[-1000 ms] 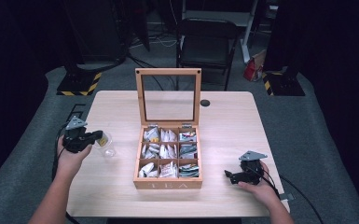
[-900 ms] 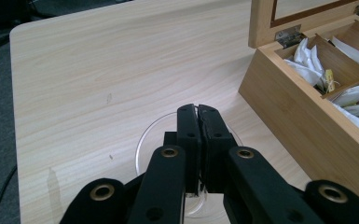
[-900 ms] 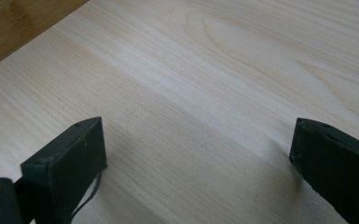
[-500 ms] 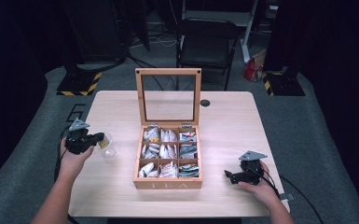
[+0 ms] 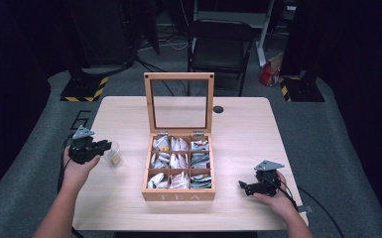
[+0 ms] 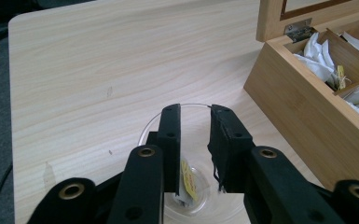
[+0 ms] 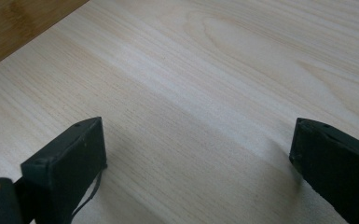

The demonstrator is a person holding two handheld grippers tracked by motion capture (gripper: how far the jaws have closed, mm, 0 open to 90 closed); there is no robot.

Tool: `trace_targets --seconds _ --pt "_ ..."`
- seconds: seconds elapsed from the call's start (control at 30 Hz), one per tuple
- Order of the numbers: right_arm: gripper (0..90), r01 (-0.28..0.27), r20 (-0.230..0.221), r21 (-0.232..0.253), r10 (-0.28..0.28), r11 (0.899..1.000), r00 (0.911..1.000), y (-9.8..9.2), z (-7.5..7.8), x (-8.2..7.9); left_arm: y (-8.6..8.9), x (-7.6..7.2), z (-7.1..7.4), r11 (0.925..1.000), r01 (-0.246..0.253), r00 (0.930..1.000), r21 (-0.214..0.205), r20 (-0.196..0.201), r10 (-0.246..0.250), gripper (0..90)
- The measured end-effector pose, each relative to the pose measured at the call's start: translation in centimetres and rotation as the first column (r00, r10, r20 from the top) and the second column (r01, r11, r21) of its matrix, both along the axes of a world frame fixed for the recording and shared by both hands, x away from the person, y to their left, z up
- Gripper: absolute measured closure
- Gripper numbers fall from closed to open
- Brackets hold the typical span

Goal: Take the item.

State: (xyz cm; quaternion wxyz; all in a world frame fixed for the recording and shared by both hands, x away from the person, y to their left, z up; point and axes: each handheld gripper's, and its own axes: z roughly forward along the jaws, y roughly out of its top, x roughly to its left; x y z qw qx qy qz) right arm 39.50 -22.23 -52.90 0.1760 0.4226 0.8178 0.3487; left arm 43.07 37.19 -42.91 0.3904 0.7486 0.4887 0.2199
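A clear glass cup (image 5: 113, 153) stands on the table's left part, left of the wooden tea box (image 5: 178, 195). In the left gripper view the cup's rim (image 6: 149, 133) rings the jaw tips, and a tea bag with a yellow tag (image 6: 189, 183) lies inside the cup. My left gripper (image 5: 101, 145) (image 6: 195, 109) hovers at the cup, its jaws a narrow gap apart with nothing pinched between them. My right gripper (image 5: 242, 186) (image 7: 196, 128) rests on bare wood near the front right edge, jaws wide open and empty.
The tea box's glass-paned lid (image 5: 178, 76) stands upright at the back, and its compartments hold several tea bags. The box's side wall (image 6: 307, 112) lies just right of the cup. A round cable hole (image 5: 218, 109) sits behind the box. A black chair (image 5: 218, 44) stands beyond the table.
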Motion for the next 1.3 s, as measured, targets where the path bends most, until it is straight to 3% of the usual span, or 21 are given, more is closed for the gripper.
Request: trace_targets --seconds 0.2,0.37,0.57,0.9,1.3 --pt "2.9 0.001 -0.001 0.003 -0.001 1.0 1.0 0.0 0.0 0.0 -0.1 -0.1 0.4 1.0 0.005 1.0 -0.004 0.005 -0.005 69.7" --pt "2.9 0.0 0.0 0.001 0.0 1.0 1.0 0.0 0.0 0.0 -0.6 -0.2 0.8 0.9998 0.01 0.9997 -0.02 0.022 -0.009 60.7" --pt "2.9 0.0 -0.001 0.0 0.0 1.0 1.0 0.0 0.0 0.0 -1.4 -0.5 1.6 0.9988 0.047 0.998 -0.014 0.042 -0.047 52.3" --pt "2.9 0.0 0.0 -0.001 0.0 1.0 1.0 0.0 0.0 0.0 -2.5 -1.2 2.3 0.9957 0.085 0.9958 -0.035 0.035 -0.084 47.8" --pt "2.9 0.0 0.0 0.0 0.0 1.0 1.0 0.0 0.0 0.0 -3.6 -2.0 2.7 0.9929 0.117 0.9922 -0.02 0.045 -0.116 46.1"
